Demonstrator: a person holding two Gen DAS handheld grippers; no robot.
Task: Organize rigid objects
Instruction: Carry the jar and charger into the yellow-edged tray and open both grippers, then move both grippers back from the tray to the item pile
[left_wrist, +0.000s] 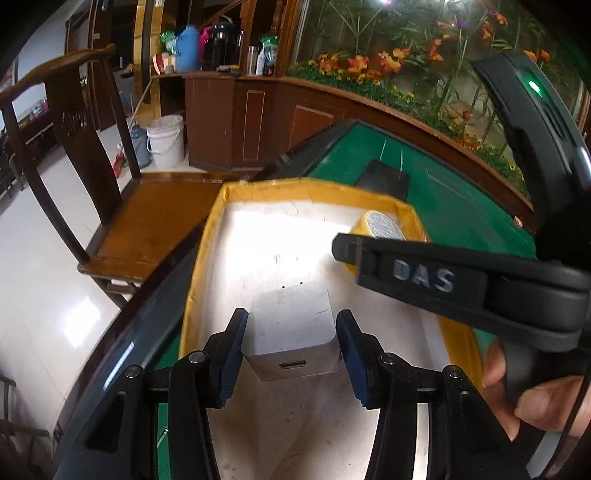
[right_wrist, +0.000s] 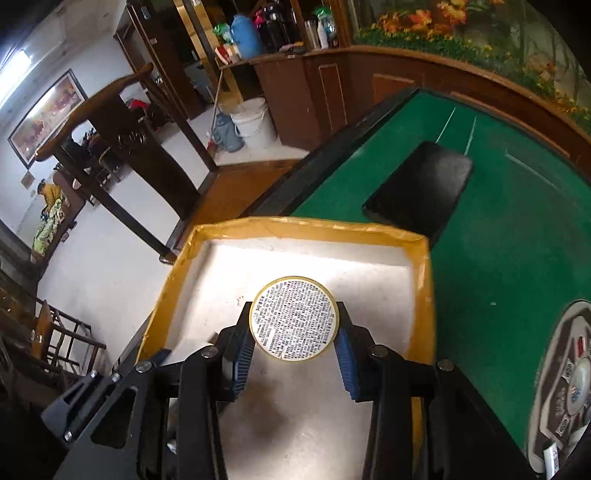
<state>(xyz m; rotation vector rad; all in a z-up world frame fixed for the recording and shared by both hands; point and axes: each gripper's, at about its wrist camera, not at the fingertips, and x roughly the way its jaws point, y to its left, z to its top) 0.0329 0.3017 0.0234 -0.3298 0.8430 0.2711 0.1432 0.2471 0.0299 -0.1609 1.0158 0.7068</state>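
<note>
We count 2 tongs, 1 tray, 1 white cube, 1 round tin and 1 black slab. The left tongs (left_wrist: 291, 345) are clamped on the white cube (left_wrist: 291, 332), a matte, rounded-edge plastic block with 1 small slot on its near face, held over the tray (left_wrist: 295, 190) at 6 o'clock. The right tongs (right_wrist: 293, 349) are clamped on the round tin (right_wrist: 294, 324), a flat disc with a gold rim and a white label dense with black print, held over the tray's middle. The tray is a shallow rectangle, its white floor scuffed, its walls wrapped in glossy yellow tape. It lies on the green felt counter (right_wrist: 517, 229); the black slab (right_wrist: 421, 190) lies at its 1 o'clock.
</note>
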